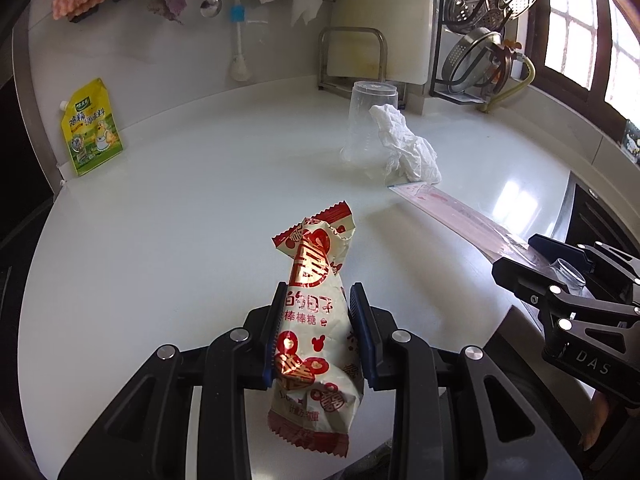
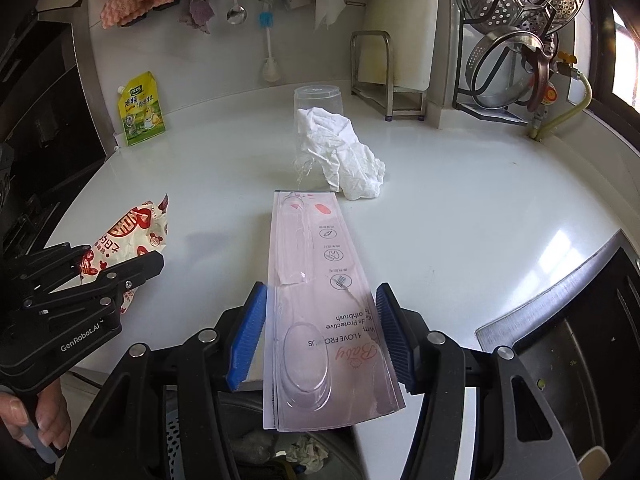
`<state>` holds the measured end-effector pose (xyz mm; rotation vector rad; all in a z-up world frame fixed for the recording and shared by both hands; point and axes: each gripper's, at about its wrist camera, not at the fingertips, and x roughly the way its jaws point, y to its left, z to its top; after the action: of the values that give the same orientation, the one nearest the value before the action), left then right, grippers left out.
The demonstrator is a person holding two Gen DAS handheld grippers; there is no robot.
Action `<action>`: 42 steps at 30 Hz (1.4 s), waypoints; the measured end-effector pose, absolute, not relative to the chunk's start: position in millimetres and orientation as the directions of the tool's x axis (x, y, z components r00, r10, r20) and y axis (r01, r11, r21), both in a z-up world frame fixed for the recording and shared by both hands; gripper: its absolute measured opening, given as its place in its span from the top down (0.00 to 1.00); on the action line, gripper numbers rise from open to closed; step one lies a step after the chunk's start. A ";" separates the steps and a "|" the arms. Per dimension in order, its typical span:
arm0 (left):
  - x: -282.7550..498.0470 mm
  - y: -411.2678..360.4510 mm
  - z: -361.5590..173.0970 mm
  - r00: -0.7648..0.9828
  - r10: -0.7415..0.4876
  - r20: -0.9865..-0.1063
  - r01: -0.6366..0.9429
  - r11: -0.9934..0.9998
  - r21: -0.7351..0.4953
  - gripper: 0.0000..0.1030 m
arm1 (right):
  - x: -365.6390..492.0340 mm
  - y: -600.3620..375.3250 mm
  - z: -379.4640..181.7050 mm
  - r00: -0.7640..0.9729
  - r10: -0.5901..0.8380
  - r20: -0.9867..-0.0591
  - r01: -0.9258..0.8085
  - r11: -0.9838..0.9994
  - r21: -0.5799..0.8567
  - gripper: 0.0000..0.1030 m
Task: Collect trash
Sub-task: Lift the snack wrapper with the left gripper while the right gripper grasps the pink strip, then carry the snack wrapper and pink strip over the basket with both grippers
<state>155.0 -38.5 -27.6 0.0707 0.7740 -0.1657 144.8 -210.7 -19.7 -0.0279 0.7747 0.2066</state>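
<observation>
My left gripper [image 1: 318, 296] is shut on a red-and-white candy wrapper [image 1: 316, 264], which hangs crumpled above the white counter [image 1: 180, 220]. The right gripper [image 2: 322, 292] is shut on a long pink toothbrush package [image 2: 316, 280], its blue pads pressing both long edges; the far end points toward the tissue. A crumpled white tissue [image 2: 348, 152] leans on an upturned clear plastic cup [image 2: 318, 98] mid-counter. Each gripper shows in the other's view: the left gripper [image 2: 120, 264] with the wrapper, the right gripper [image 1: 560, 280] with the package end.
A yellow seasoning pouch [image 2: 141, 110] leans on the back wall at left. Behind stand a rack with steamer trays [image 2: 520, 8] and a cutting board holder [image 2: 384, 80]. A sink [image 2: 560, 380] lies at right. A bin with crumpled trash [image 2: 304, 452] sits below the counter's front edge.
</observation>
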 end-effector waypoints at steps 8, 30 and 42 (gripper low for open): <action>126.5 -36.9 -12.4 0.730 -0.127 -0.672 0.180 0.984 0.009 0.70 | 105.7 -208.0 -16.7 0.710 0.173 -0.682 -0.150 0.984 0.094 0.48; 15.0 -46.3 -20.3 0.743 -0.164 -0.649 0.233 0.972 0.021 0.70 | -41.7 -200.6 -13.1 0.749 0.095 -0.655 -0.064 0.995 0.071 0.48; -32.5 -49.4 -34.9 0.721 -0.187 -0.667 0.257 0.966 0.007 0.70 | -100.9 -195.7 -32.2 0.742 0.094 -0.664 -0.052 0.995 0.082 0.48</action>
<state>-32.5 -49.4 -34.9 0.1019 0.7247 -0.2460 -100.9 -195.7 -32.2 0.0599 0.7303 0.0797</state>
